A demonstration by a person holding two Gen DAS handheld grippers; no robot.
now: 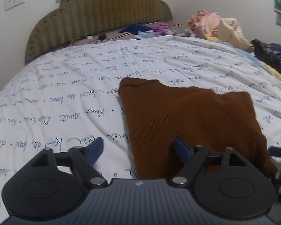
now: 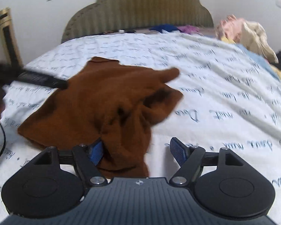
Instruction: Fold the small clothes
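Observation:
A small brown knit garment (image 1: 187, 120) lies on the white bedsheet with blue script (image 1: 65, 93). In the left wrist view it is spread fairly flat. My left gripper (image 1: 138, 146) is open over its near left edge, the right finger above the cloth, the left finger above the sheet. In the right wrist view the garment (image 2: 103, 101) is bunched, one part lifted and blurred. My right gripper (image 2: 135, 150) is open at its near edge, cloth lying between the fingers. The left gripper's dark finger (image 2: 43, 79) shows at the garment's far left.
A green padded headboard (image 1: 103, 16) stands at the bed's far end. A heap of clothes (image 1: 215, 26) lies at the far right, dark garments (image 1: 267, 52) beyond it. Blue and purple items (image 1: 146, 29) lie near the headboard. A black cable (image 2: 0, 146) hangs at left.

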